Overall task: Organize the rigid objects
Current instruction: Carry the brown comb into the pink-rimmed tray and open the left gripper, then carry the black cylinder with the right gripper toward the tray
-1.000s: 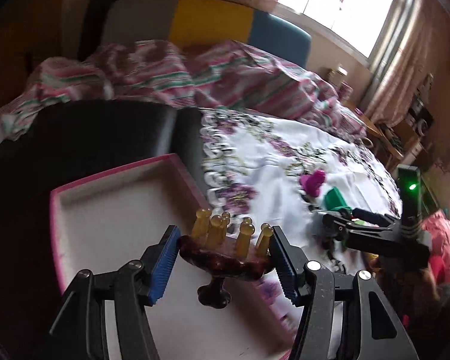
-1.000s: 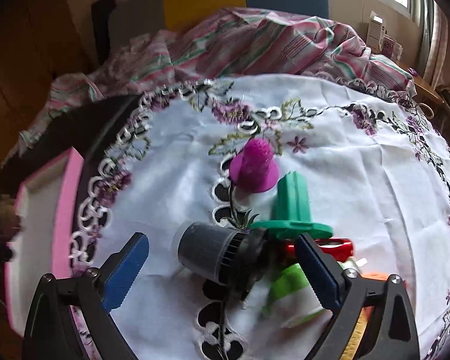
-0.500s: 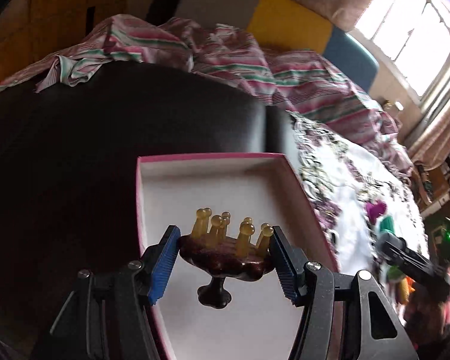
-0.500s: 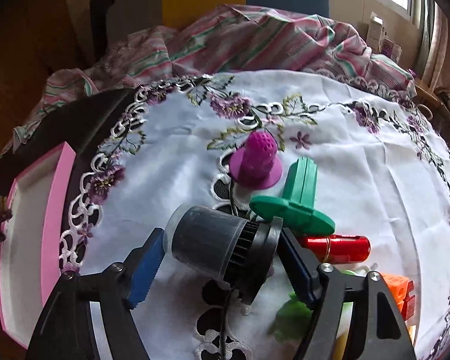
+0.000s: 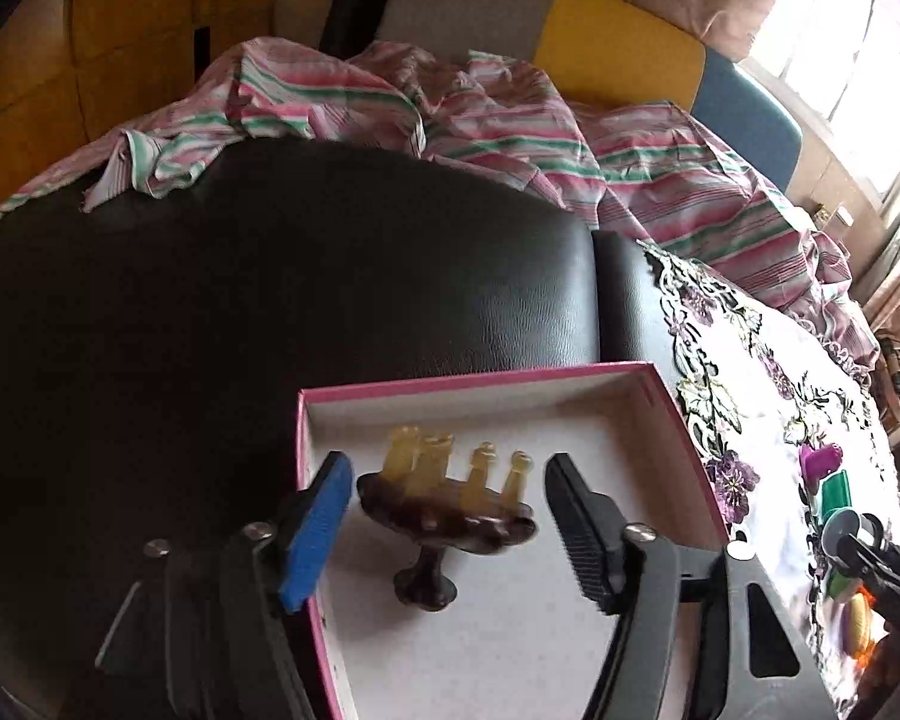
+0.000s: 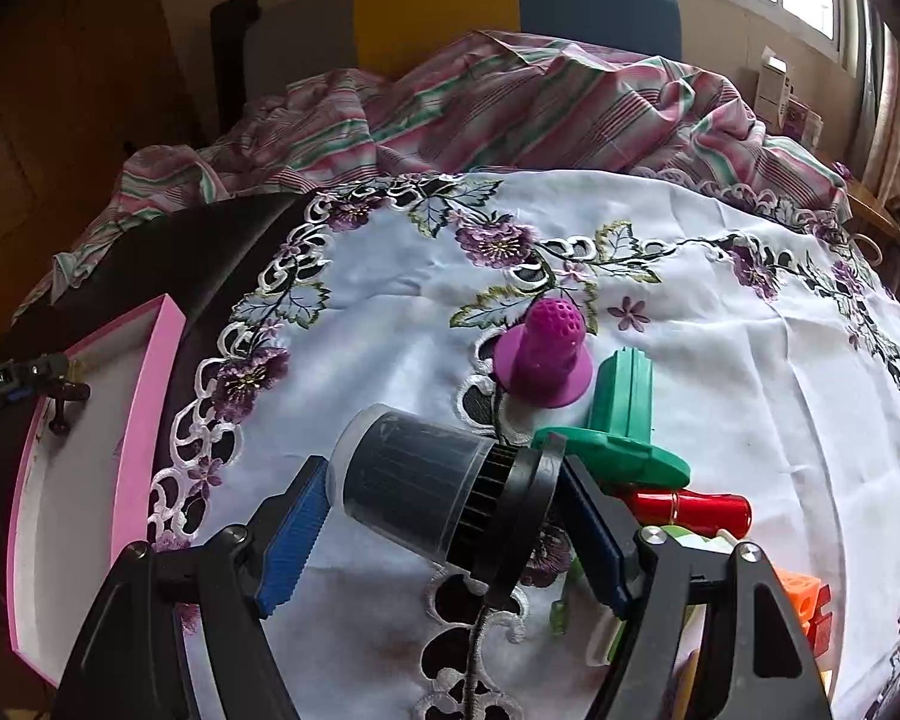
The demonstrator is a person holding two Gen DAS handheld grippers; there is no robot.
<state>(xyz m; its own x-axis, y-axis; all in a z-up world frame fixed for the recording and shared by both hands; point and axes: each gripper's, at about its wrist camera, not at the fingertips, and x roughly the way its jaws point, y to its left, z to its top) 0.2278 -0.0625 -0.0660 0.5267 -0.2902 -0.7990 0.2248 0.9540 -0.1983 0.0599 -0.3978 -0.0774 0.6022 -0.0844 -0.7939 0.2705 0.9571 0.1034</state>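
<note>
Two grippers: one over the box, one over the cloth.
Left gripper [image 5: 447, 531]: jaws opening; both pads stand clear of the brown scalp massager [image 5: 444, 510] between them.
Massager: blurred, above the white floor of the pink box [image 5: 480, 381].
Right gripper [image 6: 444, 531]: clamped on the dark cap [image 6: 432, 486].
Purple piece [image 6: 543, 360]: at 12 o'clock from the cap.
Green piece [image 6: 621, 420]: at 2 o'clock.
Red tube [image 6: 690, 510]: at 3 o'clock.

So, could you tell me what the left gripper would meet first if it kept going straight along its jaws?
Most likely the brown scalp massager between its opening jaws, then the white floor of the pink-rimmed box. Depth is hard to judge here.
</note>
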